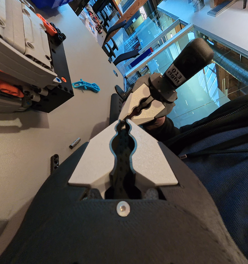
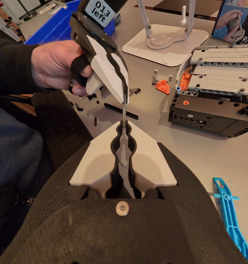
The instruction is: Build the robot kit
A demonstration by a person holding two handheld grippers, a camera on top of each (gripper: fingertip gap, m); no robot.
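A thin grey metal rod [image 2: 124,112] spans between both grippers above the table. My right gripper [image 2: 124,124] is shut on its near end. My left gripper [image 2: 125,100], held by a hand [image 2: 51,65], is shut on its far end. In the left wrist view my left gripper [image 1: 122,122] meets the right gripper [image 1: 127,116] tip to tip, with the rod seen end-on between the pads. Both are held near the table's edge, in front of a person's blue top.
A grey and orange block model on a black box [image 2: 206,111] stands at the right, also in the left wrist view [image 1: 60,80]. A blue plastic tool [image 2: 227,211], a black beam [image 2: 120,111], small loose parts, an orange piece [image 2: 162,86], a white stand [image 2: 163,42] and a blue bin [image 2: 56,28] lie around. My left and right fingertips are right by each other.
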